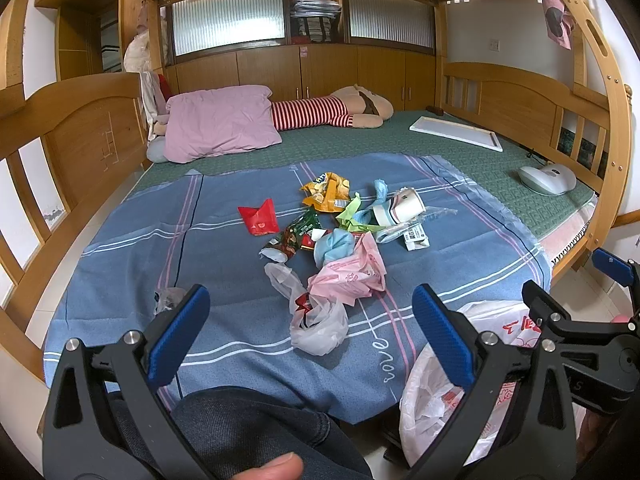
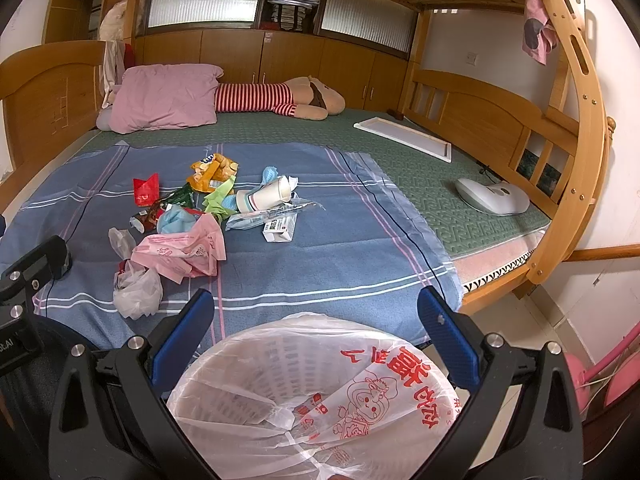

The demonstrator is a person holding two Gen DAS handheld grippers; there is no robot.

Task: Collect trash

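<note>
bed [image 1: 472,156] carries blue sheet [image 1: 224,248], pillow [image 1: 220,124].

Both wrist cameras looked forward from the bed's [image 1: 460,152] near edge toward its far headboard side, the left view low over a knee, the right view close above a lined bin [image 2: 312,380] off the bed's near edge, and both shared the blue cloth [image 1: 224,280] and litter pile [image 2: 192,216].

**Domestic bedroom**

Wooden bunk bed [image 1: 600,92] with a green mattress [image 1: 460,152], a pink pillow [image 1: 220,122] and a striped plush toy [image 1: 320,110] at the far end; built-in wooden cabinets [image 1: 304,70] line the far wall.
</note>
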